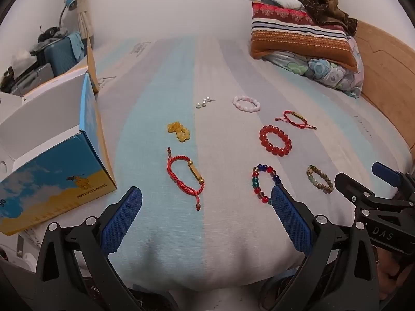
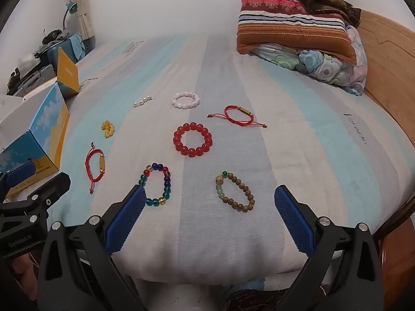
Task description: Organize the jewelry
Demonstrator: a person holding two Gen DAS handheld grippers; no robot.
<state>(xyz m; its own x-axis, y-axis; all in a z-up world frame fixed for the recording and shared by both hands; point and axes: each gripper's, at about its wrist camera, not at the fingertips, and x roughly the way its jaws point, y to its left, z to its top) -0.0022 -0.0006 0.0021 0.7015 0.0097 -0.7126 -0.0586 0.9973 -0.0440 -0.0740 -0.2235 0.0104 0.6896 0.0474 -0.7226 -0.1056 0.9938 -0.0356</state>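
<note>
I hold both grippers tilted down over a striped bed, jaws spread wide and empty. No piece is picked yet. To begin well, I would lower my right gripper straight onto the brown wooden bracelet lying just ahead between its fingers, pinching one side of the loop against the soft sheet. My left gripper has a red cord bracelet just ahead and an open box to its left, probably the place for everything. Farther ahead lie multicoloured, red, pink, yellow and pearl-like beaded pieces, apart from one another.
</note>
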